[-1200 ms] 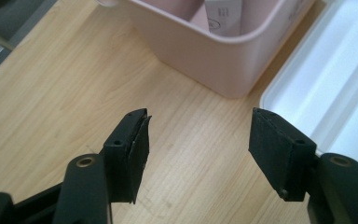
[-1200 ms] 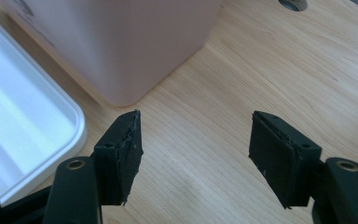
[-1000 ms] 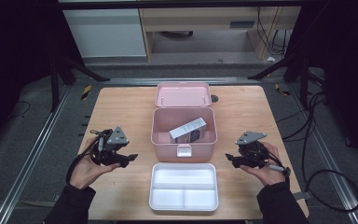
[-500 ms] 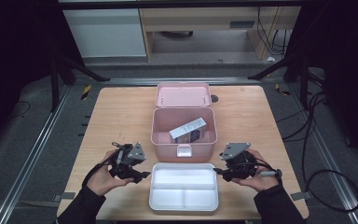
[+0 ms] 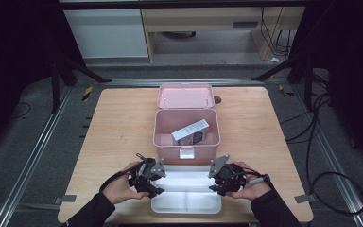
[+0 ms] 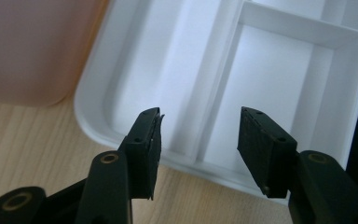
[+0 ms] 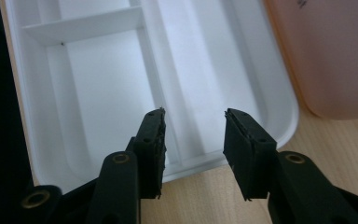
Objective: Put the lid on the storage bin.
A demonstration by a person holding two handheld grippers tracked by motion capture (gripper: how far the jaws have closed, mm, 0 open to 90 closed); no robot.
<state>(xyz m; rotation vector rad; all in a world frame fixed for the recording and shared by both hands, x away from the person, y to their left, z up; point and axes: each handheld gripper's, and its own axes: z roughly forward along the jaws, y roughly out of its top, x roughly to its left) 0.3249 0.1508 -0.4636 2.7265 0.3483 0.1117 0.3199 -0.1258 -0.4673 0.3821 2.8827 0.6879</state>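
- Left gripper [image 5: 157,182]: held in the person's left hand [image 5: 123,187] near the front edge of the table [image 5: 123,118], at the left short side of the white tray [image 5: 189,201]. Jaws part-open with a clear gap; they have just been closing. In the left gripper view the tray's rim and a divider lie between and beyond the fingertips [image 6: 151,135]; pads not pressing on anything.
- Right gripper [image 5: 216,182]: held in the right hand [image 5: 250,187] at the tray's right short side, facing the left gripper across it. Jaws at a medium-narrow gap, just been closing. Right gripper view: tray rim and a divider between the pads [image 7: 156,135], no contact visible.
- White tray: lies flat at the middle of the table's front edge, long side along that edge. Divided inside: one long compartment on the side toward the box, two smaller ones toward the person.
- Pink box [image 5: 186,130]: stands at table centre, just behind the tray, near or touching its far rim; cannot tell which. Lid [image 5: 185,96] hinged back flat toward the far edge.
- Inside the pink box: a small white-and-dark carton [image 5: 190,131], lying tilted.
- Both gripper views: pink box wall seen blurred just beyond the tray corner.
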